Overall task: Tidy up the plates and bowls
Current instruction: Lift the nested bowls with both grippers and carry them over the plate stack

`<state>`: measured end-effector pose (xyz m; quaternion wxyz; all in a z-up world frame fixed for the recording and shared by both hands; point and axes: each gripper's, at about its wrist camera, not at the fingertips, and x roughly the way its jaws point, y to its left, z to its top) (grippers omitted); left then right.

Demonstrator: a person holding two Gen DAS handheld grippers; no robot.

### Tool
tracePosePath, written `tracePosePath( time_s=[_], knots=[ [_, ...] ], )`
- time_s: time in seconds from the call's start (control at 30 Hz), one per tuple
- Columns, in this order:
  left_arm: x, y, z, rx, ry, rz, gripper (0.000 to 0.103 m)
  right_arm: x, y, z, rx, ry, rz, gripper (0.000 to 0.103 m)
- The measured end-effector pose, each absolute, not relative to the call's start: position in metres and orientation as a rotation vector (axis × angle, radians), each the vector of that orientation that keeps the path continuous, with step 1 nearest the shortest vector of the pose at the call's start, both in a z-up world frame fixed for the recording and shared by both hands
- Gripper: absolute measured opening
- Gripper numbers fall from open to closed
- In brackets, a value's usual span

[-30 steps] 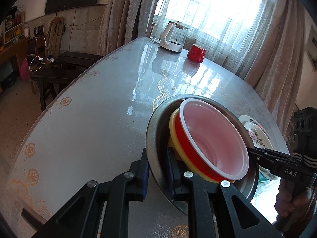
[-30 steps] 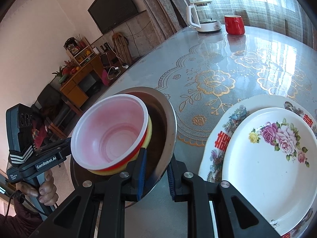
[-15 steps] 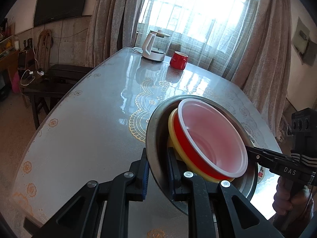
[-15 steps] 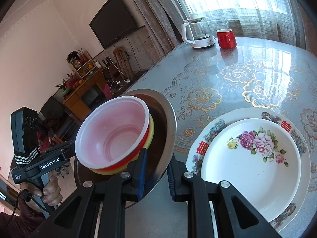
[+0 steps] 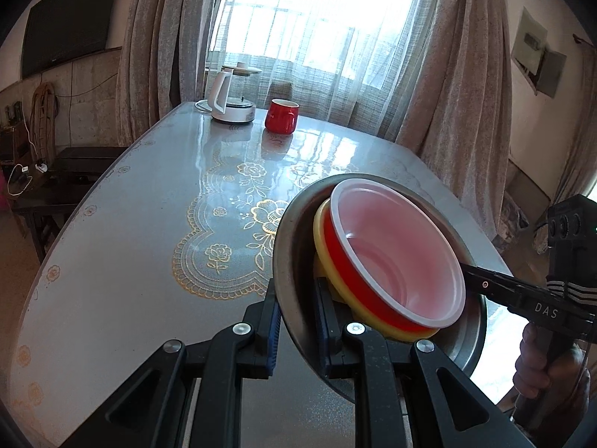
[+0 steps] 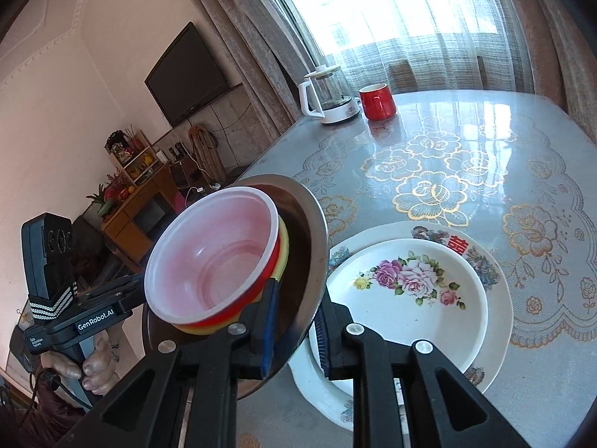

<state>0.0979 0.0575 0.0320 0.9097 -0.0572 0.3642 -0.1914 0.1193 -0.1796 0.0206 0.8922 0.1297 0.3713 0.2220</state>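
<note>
Room: sheer-curtained window (image 5: pixel 328 30), wall television (image 6: pixel 188 74).
Table (image 5: pixel 130 231): glossy grey, gold floral print.
Steel bowl (image 6: pixel 308 239): round, shiny — lifted above the table, nesting red plastic bowl (image 5: pixel 395 250) over yellow bowl (image 5: pixel 322 239).
Left gripper (image 5: pixel 296 298), right gripper (image 6: pixel 296 317): clamped on opposite rims.
Floral plates (image 6: pixel 410 298): smooth ceramic — stacked beside.
</note>
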Motion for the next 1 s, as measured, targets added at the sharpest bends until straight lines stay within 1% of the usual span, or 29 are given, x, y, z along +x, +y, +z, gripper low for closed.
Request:
tracePosePath(
  time_s=[0.4, 1.0],
  knots=[
    [0.118, 0.004, 0.033, -0.094, 0.788, -0.524, 0.019, 0.107, -0.231, 0.035, 0.326, 0.718, 0.326, 0.020],
    [0.134, -0.032, 0.020, -0.059, 0.854, -0.570, 0.019, 0.107, -0.272, 0.017, 0.400, 0.761, 0.222, 0.019]
  ],
)
